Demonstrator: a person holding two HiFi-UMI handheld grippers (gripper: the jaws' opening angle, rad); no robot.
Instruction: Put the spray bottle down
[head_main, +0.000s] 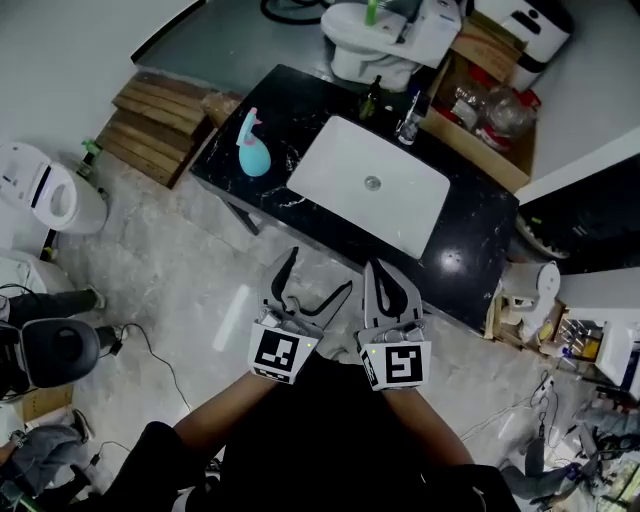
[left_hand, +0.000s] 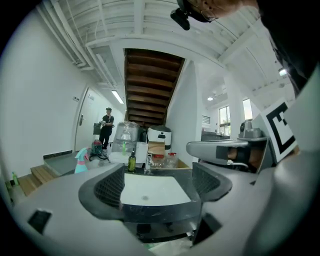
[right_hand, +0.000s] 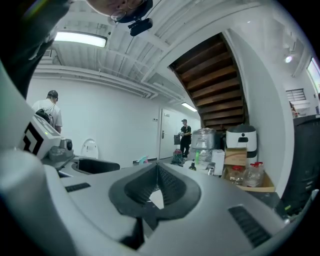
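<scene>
The teal plastic spray bottle with a pink trigger (head_main: 251, 150) already stands upright on the black marble tabletop (head_main: 480, 230), at about 10 o'clock from the white rectangular sink (head_main: 340, 165). Neither tool touches it, so the putting-down step reads as done.

The left hand-held gripper (head_main: 320, 270) is released, its jaws spread wide with only the sink and tabletop showing between them in its own view. The right hand-held gripper (head_main: 376, 272) is clenched on nothing, jaws meeting at their tips. Both hang close to the person's body, at 6 o'clock from the sink and well apart from the bottle.

The next move probably calls for little more than leaving the bottle alone. Any fresh reach would run toward 11 o'clock with the left tool.

The bottle sits near the tabletop's 9 o'clock end, close to that edge, so a sideways knock could tip it toward the slatted wooden pallet (head_main: 160, 125) on the floor. The pale floor between person and tabletop gives free room, while a dark green glass bottle (head_main: 372, 97) crowds the sink's 12 o'clock side
</scene>
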